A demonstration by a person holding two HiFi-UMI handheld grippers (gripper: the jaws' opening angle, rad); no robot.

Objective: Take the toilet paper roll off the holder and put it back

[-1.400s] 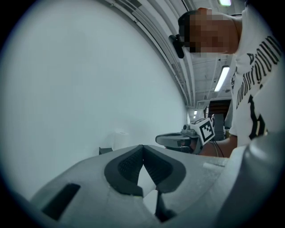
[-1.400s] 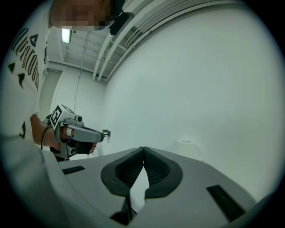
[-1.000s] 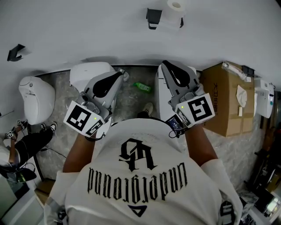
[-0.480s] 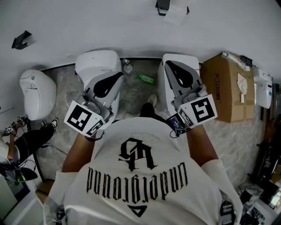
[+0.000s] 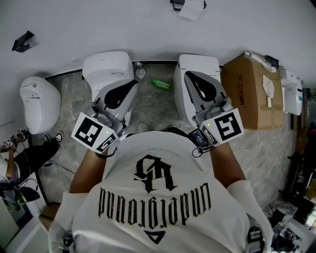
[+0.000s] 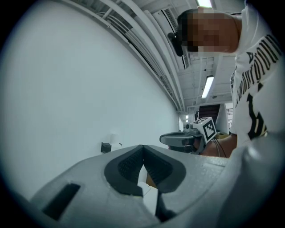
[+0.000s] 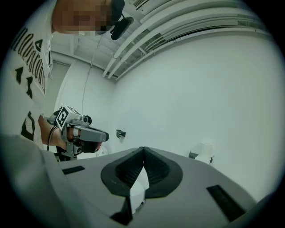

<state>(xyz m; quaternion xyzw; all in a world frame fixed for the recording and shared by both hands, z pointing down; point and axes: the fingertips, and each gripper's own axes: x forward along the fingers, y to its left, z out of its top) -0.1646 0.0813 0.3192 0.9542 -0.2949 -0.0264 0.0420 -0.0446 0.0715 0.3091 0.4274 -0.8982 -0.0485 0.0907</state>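
Observation:
The white toilet paper roll (image 5: pixel 191 9) hangs on a black holder (image 5: pixel 177 5) on the white wall, cut off by the top edge of the head view. Both grippers are held level side by side, well short of the wall. My left gripper (image 5: pixel 133 84) is shut with nothing in it, and its own view shows the roll (image 6: pixel 114 138) small and far off. My right gripper (image 5: pixel 188 75) is also shut and empty, with the roll (image 7: pixel 205 151) and holder (image 7: pixel 193 155) ahead to its right.
Below the grippers stand two white toilets (image 5: pixel 107 69) (image 5: pixel 198 66), with a green bottle (image 5: pixel 160 85) on the floor between them. A third white fixture (image 5: pixel 39 99) is at the left, a cardboard box (image 5: pixel 252 94) at the right. A second black bracket (image 5: pixel 22 41) sits on the wall.
The person has stepped toward the wall with both grippers. The roll and holder have slid up to the top edge of the head view. Both grippers stay shut.

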